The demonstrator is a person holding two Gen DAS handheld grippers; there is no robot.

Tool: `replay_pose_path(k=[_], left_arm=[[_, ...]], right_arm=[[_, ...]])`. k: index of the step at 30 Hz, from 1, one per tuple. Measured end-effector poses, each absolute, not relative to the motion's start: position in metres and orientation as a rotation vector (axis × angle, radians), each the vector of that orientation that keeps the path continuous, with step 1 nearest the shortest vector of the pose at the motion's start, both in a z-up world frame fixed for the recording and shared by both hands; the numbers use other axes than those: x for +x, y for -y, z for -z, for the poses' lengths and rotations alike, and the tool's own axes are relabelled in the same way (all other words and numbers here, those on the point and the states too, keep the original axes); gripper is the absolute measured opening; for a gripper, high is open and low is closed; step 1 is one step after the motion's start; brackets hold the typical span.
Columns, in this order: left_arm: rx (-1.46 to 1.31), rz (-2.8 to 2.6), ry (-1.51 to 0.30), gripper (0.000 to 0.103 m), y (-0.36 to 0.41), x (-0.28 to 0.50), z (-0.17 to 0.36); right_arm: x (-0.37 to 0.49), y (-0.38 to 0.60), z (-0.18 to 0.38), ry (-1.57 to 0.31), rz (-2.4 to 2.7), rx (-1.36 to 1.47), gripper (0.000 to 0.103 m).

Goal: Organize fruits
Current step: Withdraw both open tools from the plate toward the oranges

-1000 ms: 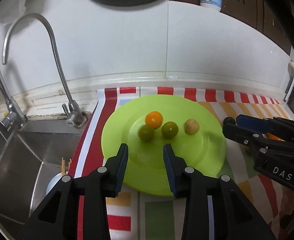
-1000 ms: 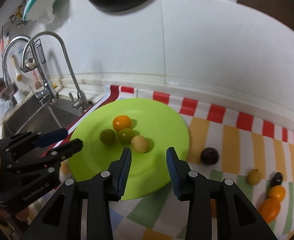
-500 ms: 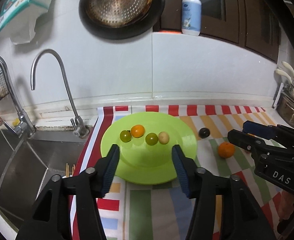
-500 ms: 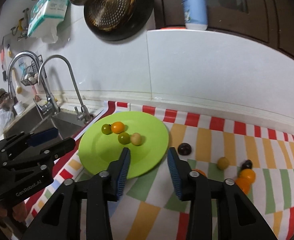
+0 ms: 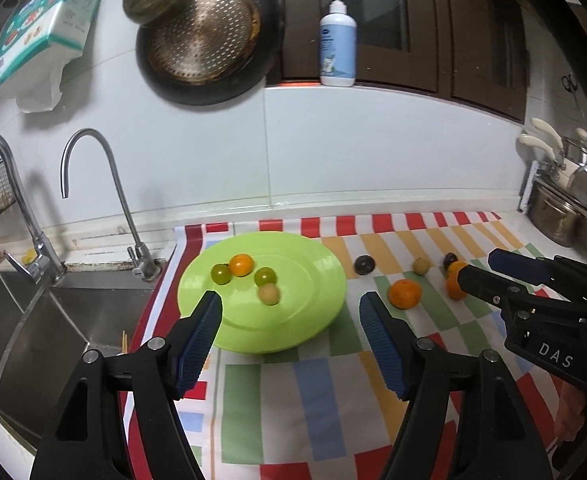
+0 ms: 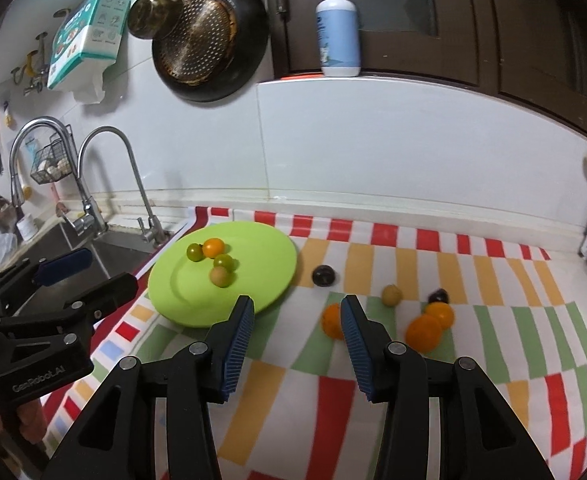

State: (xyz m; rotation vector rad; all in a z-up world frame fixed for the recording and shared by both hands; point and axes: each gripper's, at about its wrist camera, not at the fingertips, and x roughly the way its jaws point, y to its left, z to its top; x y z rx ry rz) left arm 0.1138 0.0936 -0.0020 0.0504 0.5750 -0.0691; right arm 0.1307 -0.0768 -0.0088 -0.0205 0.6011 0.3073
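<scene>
A pan [image 5: 205, 46] hangs on the wall above the faucet [image 5: 105, 200] and sink [image 5: 53, 320]. A soap bottle [image 5: 337, 40] stands on the ledge; a striped cloth [image 5: 393, 240] covers the table.

Left gripper [image 5: 290, 304]: jaws wide apart, empty, above the green plate [image 5: 313, 280].
Plate contents: four small fruits.
Striped mat [image 5: 333, 392]: orange [image 5: 404, 294] beside plate.

Cloth [image 6: 277, 392] bare nr cam; oranges [image 6: 425, 332] block right; plate [image 6: 269, 280] left.
</scene>
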Motion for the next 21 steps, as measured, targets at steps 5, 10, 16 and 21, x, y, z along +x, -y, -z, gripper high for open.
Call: replay_pose_path(k=[5, 10, 16, 21], left_arm=[[0.063, 0.11, -0.553, 0.074, -0.081, 0.109, 0.0], [0.079, 0.161, -0.537, 0.075, -0.066, 0.113, -0.002], [0.119, 0.216, -0.517, 0.075, -0.047, 0.121, -0.002], [0.153, 0.257, -0.506, 0.075, -0.034, 0.131, 0.002]], right_arm=[[0.12, 0.091, 0.006, -0.592, -0.261, -0.016, 0.046], [0.113, 0.104, 0.002, -0.582, -0.205, -0.01, 0.053], [0.108, 0.122, 0.0, -0.561, -0.131, -0.021, 0.054], [0.11, 0.134, 0.002, -0.561, -0.09, -0.037, 0.054]])
